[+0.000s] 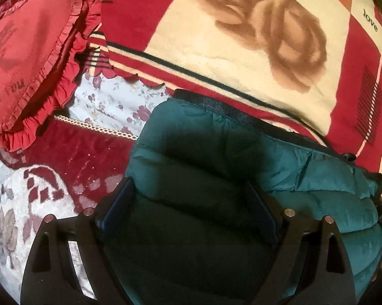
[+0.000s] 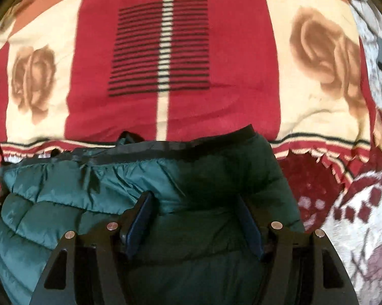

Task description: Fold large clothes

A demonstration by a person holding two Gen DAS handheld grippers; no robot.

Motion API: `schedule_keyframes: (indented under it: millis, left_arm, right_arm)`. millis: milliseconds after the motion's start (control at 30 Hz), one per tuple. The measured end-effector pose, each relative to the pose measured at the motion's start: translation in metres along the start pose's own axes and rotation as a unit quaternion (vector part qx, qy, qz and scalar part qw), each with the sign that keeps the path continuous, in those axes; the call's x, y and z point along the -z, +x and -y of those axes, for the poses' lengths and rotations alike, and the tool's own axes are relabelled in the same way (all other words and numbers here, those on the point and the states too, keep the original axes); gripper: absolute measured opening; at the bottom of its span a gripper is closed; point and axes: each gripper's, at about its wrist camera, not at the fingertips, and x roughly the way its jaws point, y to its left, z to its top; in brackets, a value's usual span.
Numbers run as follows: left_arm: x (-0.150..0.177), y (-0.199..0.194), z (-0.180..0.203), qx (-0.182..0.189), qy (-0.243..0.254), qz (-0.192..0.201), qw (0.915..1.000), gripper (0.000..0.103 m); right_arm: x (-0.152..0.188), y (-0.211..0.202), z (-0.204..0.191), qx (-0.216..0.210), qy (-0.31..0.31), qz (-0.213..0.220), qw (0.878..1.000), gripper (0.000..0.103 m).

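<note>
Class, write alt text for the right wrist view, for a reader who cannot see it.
A puffy dark green quilted jacket lies on a bed, bulging up between the open fingers of the right claw. Beyond it spreads a red and cream blanket printed with brown roses and a block of black stripes.

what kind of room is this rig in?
Most likely a bedroom, with the work done on a bed. A rose-print blanket is spread over floral bedding, a frilled red heart-shaped cushion lies on it, and the green puffer jacket being folded rests on top.
</note>
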Motion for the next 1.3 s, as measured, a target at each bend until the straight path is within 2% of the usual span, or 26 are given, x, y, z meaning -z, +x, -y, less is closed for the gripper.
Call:
schedule_keyframes:
  millis: [200,233,433,567,733,867,1033,1167,1300]
  left_arm:
    - [0.000,0.003,0.001,-0.002,0.007,-0.004,1.0000,0.090]
    - [-0.001,0.001,0.001,-0.003,0.010,-0.008,0.9999,0.090]
    - [0.000,-0.030,-0.005,0.006,0.010,0.008,0.9999,0.090]
    - [0.007,-0.050,-0.008,0.026,0.004,0.017,0.9995,0.090]
    - [0.018,-0.062,-0.003,0.018,0.023,0.022,0.9993,0.090]
    - [0.029,-0.050,-0.001,0.012,0.028,0.006,0.9995,0.090]
    - [0.038,-0.038,0.002,0.006,0.035,0.009,0.9993,0.091]
    - [0.038,-0.038,0.002,0.001,0.035,0.004,0.9994,0.092]
    - [0.038,-0.044,-0.001,0.007,0.027,-0.005,0.9996,0.092]
  right_arm:
    - [-0.004,-0.003,-0.007,0.014,-0.010,-0.005,1.000,0.066]
    - [-0.005,-0.015,-0.009,0.013,-0.009,-0.001,1.000,0.066]
    - [0.008,-0.087,-0.025,-0.081,-0.001,0.039,0.996,0.068]
    - [0.033,-0.110,-0.053,-0.107,-0.042,0.042,0.993,0.068]
    - [0.062,-0.095,-0.073,-0.100,-0.073,0.028,0.992,0.068]
    - [0.069,-0.072,-0.079,-0.078,-0.085,0.015,0.993,0.070]
    - [0.073,-0.050,-0.084,-0.055,-0.102,0.009,0.993,0.075]
    - [0.066,-0.058,-0.082,-0.057,-0.100,-0.011,0.993,0.075]
    - [0.065,-0.094,-0.074,-0.070,-0.080,0.007,0.994,0.075]
